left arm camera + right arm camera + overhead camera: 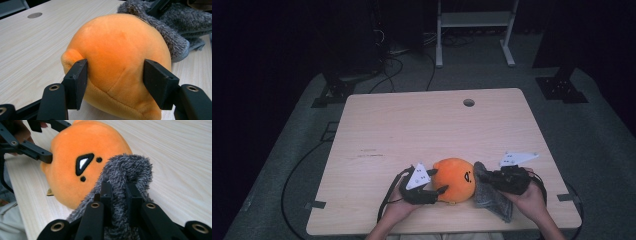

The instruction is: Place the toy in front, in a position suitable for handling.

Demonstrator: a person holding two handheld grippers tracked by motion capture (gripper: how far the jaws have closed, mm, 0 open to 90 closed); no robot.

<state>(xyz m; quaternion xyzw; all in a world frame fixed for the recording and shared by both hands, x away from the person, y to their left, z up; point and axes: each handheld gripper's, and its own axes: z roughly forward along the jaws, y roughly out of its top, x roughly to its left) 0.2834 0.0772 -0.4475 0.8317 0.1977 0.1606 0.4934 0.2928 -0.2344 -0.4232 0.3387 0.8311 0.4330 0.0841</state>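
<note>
Your left gripper (115,82) clamps the orange plush (117,62); the grey sock (125,170), pinched by your right gripper (117,192), lies beside its face.

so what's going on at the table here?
A person works two handheld grippers near the front edge of the wooden table. The left gripper has its jaws pressed on either side of a round orange plush toy. The right gripper is shut on a fold of grey fuzzy cloth, held right up against the toy's face side. The cloth is not over the toy yet.
</note>
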